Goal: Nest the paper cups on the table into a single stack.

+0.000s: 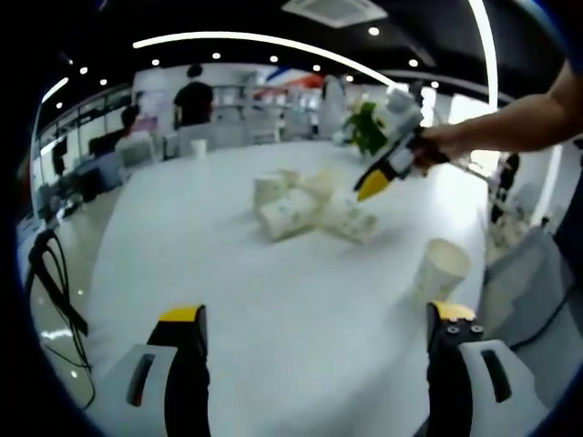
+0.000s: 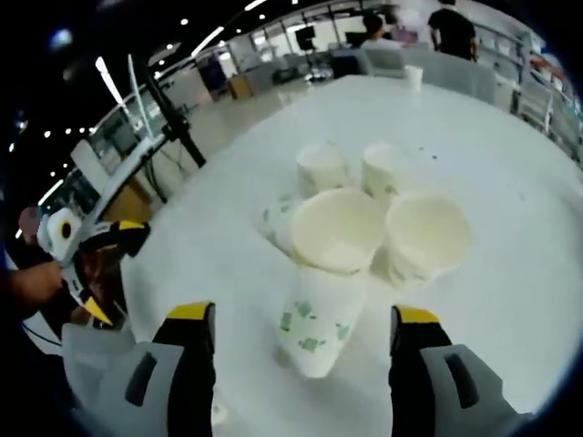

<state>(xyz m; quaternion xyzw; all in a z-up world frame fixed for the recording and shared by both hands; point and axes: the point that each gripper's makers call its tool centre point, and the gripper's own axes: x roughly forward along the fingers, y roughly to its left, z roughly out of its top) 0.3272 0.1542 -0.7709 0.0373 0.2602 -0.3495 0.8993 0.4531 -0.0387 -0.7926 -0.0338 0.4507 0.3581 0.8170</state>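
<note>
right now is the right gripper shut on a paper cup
No, the right gripper is open, its jaws standing apart on either side of a patterned paper cup.

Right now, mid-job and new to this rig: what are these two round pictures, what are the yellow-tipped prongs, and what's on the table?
Each picture comes from a camera riding on a handheld two-jaw gripper. The prongs at the bottom are that gripper's own jaws.

In the left gripper view, the left gripper is open and empty above the white table. The right gripper, held by a person's hand, reaches over a cluster of paper cups. A lone cup stands nearer.

In the right gripper view, the right gripper is open, with the nearest cup between its jaws, seemingly ungripped.
</note>
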